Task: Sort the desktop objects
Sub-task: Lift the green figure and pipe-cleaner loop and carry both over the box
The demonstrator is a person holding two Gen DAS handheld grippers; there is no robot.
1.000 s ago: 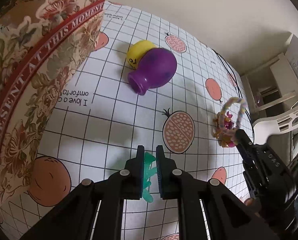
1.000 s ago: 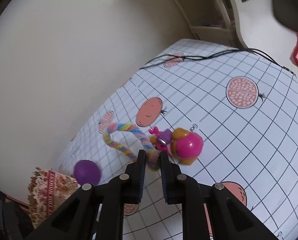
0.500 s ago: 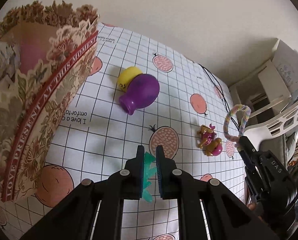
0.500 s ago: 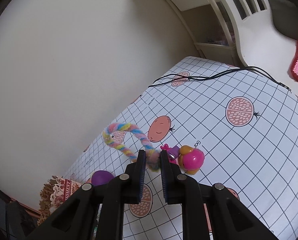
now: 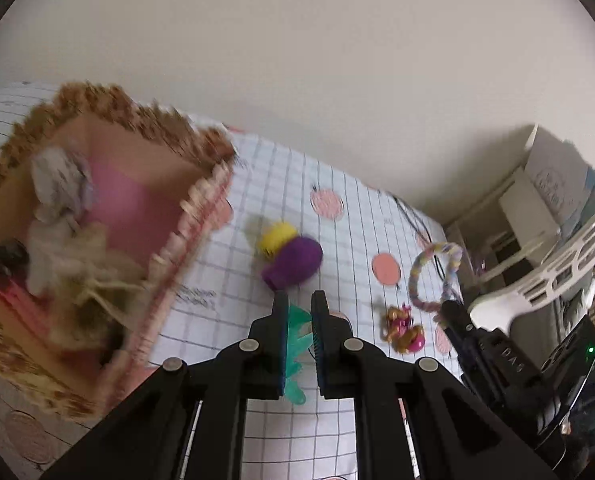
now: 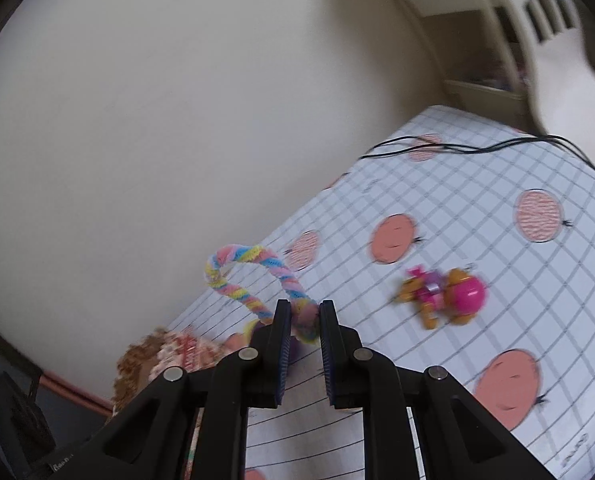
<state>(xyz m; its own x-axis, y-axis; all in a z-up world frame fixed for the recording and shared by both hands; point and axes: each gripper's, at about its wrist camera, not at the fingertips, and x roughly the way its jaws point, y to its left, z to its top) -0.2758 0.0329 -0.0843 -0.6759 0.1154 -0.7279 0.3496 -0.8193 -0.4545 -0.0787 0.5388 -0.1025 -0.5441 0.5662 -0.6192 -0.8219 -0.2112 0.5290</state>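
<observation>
"DAS" on right gripper (image 5: 501,360) body.

Left gripper (image 5: 298,320): raised above the table, jaws closed on a green toy (image 5: 296,340).
Right gripper (image 6: 300,322): raised above the table, jaws closed on a pastel twisted loop (image 6: 249,276).

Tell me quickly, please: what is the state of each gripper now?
Left gripper: closed on the green comb.
Right gripper: closed on the rainbow loop.
</observation>
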